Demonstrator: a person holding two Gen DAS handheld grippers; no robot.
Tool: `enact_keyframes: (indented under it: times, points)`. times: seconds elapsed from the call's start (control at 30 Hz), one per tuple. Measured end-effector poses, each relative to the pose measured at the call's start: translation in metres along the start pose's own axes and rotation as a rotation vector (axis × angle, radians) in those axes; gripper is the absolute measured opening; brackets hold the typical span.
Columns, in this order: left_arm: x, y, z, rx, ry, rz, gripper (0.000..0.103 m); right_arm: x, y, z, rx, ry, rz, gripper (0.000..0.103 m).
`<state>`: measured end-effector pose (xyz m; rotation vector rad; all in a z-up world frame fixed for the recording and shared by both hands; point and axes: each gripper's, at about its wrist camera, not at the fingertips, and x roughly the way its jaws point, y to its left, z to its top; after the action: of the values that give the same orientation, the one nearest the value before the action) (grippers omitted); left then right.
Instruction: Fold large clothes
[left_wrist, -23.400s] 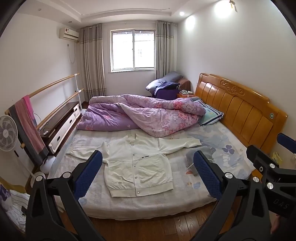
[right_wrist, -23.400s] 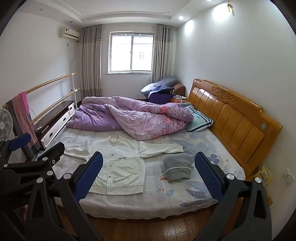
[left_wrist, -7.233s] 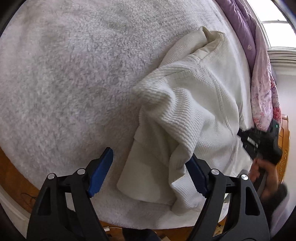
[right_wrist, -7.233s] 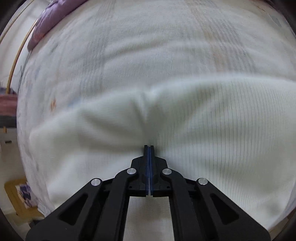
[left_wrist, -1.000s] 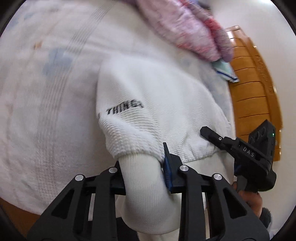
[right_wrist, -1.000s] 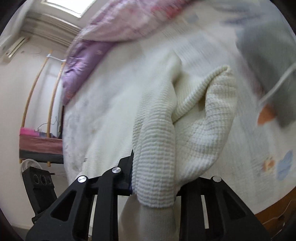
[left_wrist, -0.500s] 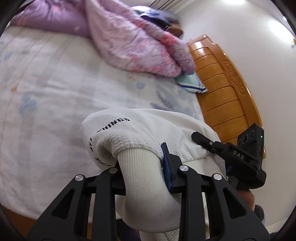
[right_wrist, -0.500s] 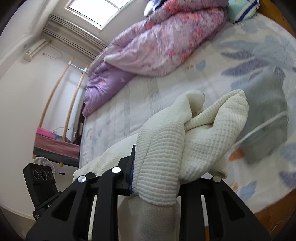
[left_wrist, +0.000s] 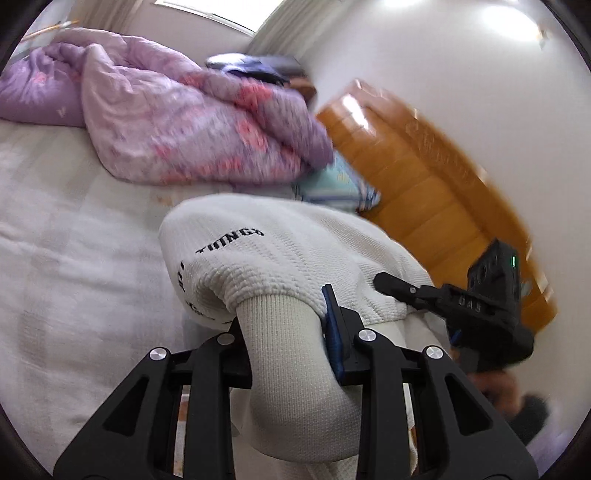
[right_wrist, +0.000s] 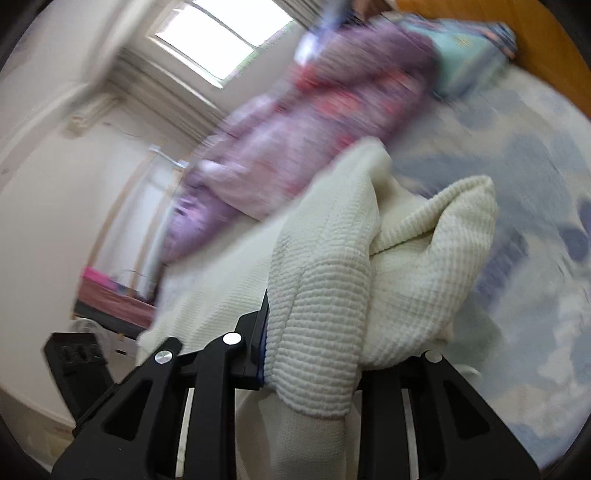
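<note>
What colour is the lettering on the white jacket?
Black lettering on the cream-white jacket, clearest in the left wrist view.

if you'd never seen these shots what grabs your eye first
The white knit jacket, bunched thick in the foreground between the left gripper's fingers and, in the other view, the right gripper's. Behind it, a crumpled purple floral quilt on the bed, with the orange wooden headboard at right.

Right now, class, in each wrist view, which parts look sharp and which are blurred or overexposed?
Left wrist view: the white jacket and left gripper are sharp; the quilt and headboard smear. Right wrist view: the knit is fairly crisp near the right gripper, the bed sheet streaks, and the window is blown out.
</note>
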<state>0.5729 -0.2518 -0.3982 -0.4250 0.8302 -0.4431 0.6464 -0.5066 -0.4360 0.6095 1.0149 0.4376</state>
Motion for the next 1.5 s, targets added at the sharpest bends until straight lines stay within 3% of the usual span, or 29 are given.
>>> enact_keyframes:
  times: [0.1, 0.13, 0.2, 0.33, 0.47, 0.57, 0.7, 0.77, 0.83, 0.87, 0.9, 0.93, 1.07, 1.17, 1.3, 1.5]
  points:
    - [0.067, 0.011, -0.054, 0.019, 0.135, 0.036, 0.027, 0.030, -0.075, -0.034, 0.121, 0.094, -0.098, 0.023]
    - [0.092, 0.019, -0.078, -0.005, 0.214, 0.060, 0.028, 0.038, -0.091, -0.044, 0.142, 0.126, -0.125, 0.023]
    - [0.111, 0.026, -0.103, -0.017, 0.280, 0.088, 0.029, 0.053, -0.129, -0.069, 0.238, 0.179, -0.133, 0.023]
    - [0.126, 0.045, -0.134, -0.080, 0.326, 0.142, 0.043, 0.063, -0.154, -0.092, 0.300, 0.216, -0.106, 0.027]
    - [0.125, 0.052, -0.126, -0.109, 0.321, 0.196, 0.074, 0.059, -0.150, -0.089, 0.270, 0.255, -0.157, 0.037]
    - [0.111, 0.060, -0.112, -0.167, 0.296, 0.214, 0.080, 0.053, -0.137, -0.081, 0.206, 0.298, -0.206, 0.040]
    - [0.088, 0.071, -0.098, -0.260, 0.243, 0.225, 0.086, 0.041, -0.121, -0.077, 0.135, 0.349, -0.313, 0.059]
    - [0.091, 0.074, -0.094, -0.265, 0.264, 0.243, 0.086, 0.030, -0.121, -0.077, 0.107, 0.357, -0.372, 0.059]
    - [0.101, 0.070, -0.096, -0.227, 0.311, 0.262, 0.086, 0.020, -0.119, -0.078, 0.048, 0.357, -0.457, 0.059]
    - [0.106, 0.068, -0.098, -0.194, 0.339, 0.298, 0.086, 0.015, -0.112, -0.076, -0.001, 0.349, -0.487, 0.047]
    - [0.109, 0.068, -0.102, -0.174, 0.348, 0.322, 0.086, 0.012, -0.103, -0.075, -0.042, 0.334, -0.491, 0.029]
    - [0.113, 0.070, -0.106, -0.176, 0.355, 0.334, 0.085, 0.010, -0.093, -0.073, -0.085, 0.325, -0.487, 0.026]
    - [0.113, 0.084, -0.117, -0.242, 0.376, 0.326, 0.088, 0.037, -0.052, -0.069, -0.245, 0.332, -0.409, 0.025]
    - [0.114, 0.092, -0.117, -0.244, 0.378, 0.323, 0.091, 0.085, -0.053, -0.077, -0.347, 0.409, -0.493, 0.023]
    - [0.116, 0.089, -0.119, -0.241, 0.403, 0.279, 0.091, 0.106, -0.083, -0.084, -0.266, 0.451, -0.516, 0.023]
    - [0.086, 0.099, -0.107, -0.317, 0.378, 0.260, 0.091, 0.095, -0.048, -0.087, -0.307, 0.436, -0.583, 0.028]
